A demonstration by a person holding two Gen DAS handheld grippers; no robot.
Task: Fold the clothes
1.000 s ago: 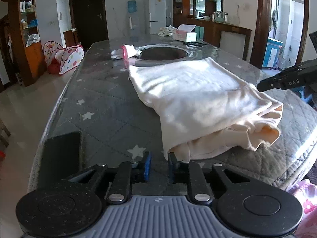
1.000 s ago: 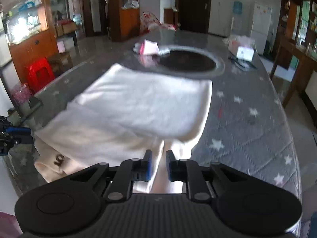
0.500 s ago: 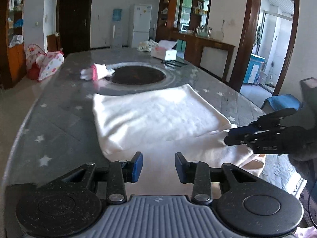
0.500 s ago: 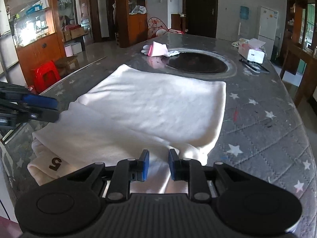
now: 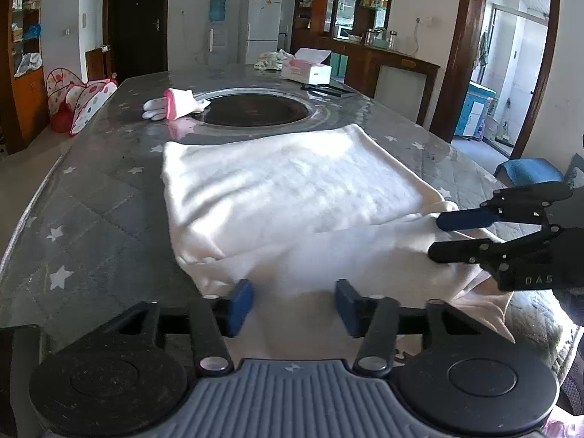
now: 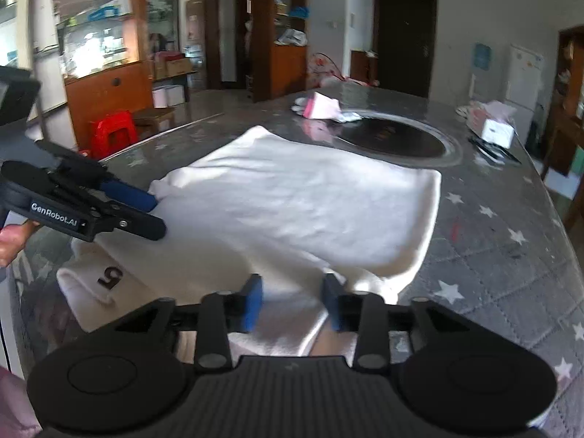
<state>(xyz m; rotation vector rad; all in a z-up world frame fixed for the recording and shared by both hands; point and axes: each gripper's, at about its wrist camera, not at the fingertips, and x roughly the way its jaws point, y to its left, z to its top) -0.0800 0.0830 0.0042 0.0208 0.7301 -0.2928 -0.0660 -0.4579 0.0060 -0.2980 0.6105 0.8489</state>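
Note:
A cream-white garment [image 5: 292, 189] lies partly folded on the grey star-patterned table [image 5: 102, 197]; a black "5" shows near its close edge in the right wrist view [image 6: 292, 211]. My left gripper [image 5: 294, 301] is open, its blue pads over the garment's near edge. My right gripper [image 6: 292, 299] is open over the garment's near right corner. Each gripper shows in the other's view: the right one [image 5: 436, 235] at the garment's right edge, the left one [image 6: 158, 215] at its left edge, both with jaws apart.
A pink and white glove [image 5: 175, 104] lies beside the round dark inset [image 5: 255, 111] in the table's middle. A tissue box [image 5: 308, 69] and dark sticks stand at the far end. A red stool [image 6: 113, 131] and cabinets flank the table.
Both grippers have opened from shut. Both have moved in over the near edge of the garment, the left from the bare table at its left side.

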